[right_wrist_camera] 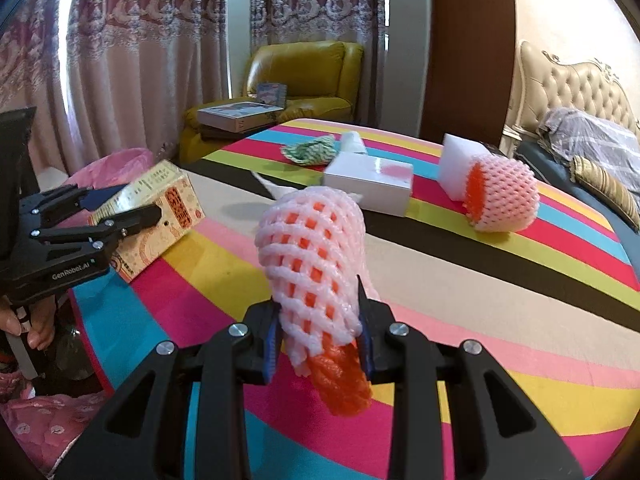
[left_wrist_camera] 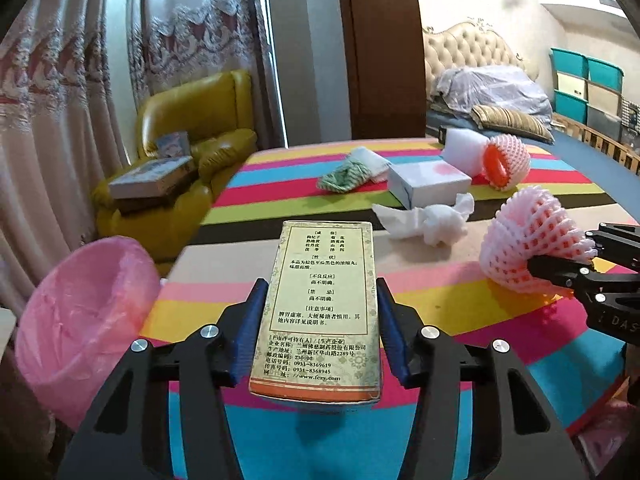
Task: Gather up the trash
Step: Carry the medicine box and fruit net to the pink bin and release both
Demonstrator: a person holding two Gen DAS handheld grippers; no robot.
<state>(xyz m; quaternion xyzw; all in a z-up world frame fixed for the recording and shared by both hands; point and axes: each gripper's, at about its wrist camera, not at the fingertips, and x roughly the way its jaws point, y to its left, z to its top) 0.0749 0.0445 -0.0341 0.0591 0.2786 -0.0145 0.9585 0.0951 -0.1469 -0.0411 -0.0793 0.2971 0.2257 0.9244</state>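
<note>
left gripper (left_wrist_camera: 320, 320) fingers clamp the medicine box (left_wrist_camera: 320, 304); right gripper (right_wrist_camera: 320, 332) fingers pinch a foam fruit net (right_wrist_camera: 312, 256). both are above the bed, neither yet in the pink-lined bin (left_wrist_camera: 80, 320). remaining: tissue (left_wrist_camera: 424, 220), white box (left_wrist_camera: 428, 182), second net (left_wrist_camera: 506, 162).

— What carries it all?
— A striped bed cover (left_wrist_camera: 280, 184) on the bed.
— What lies on it?
— A white box (left_wrist_camera: 428, 184) mid-bed, green-white cloth (left_wrist_camera: 346, 174) beside it, crumpled tissue (left_wrist_camera: 432, 220) nearer, and a foam block (left_wrist_camera: 464, 150) touching a foam fruit net (left_wrist_camera: 506, 166) toward the far edge.
</note>
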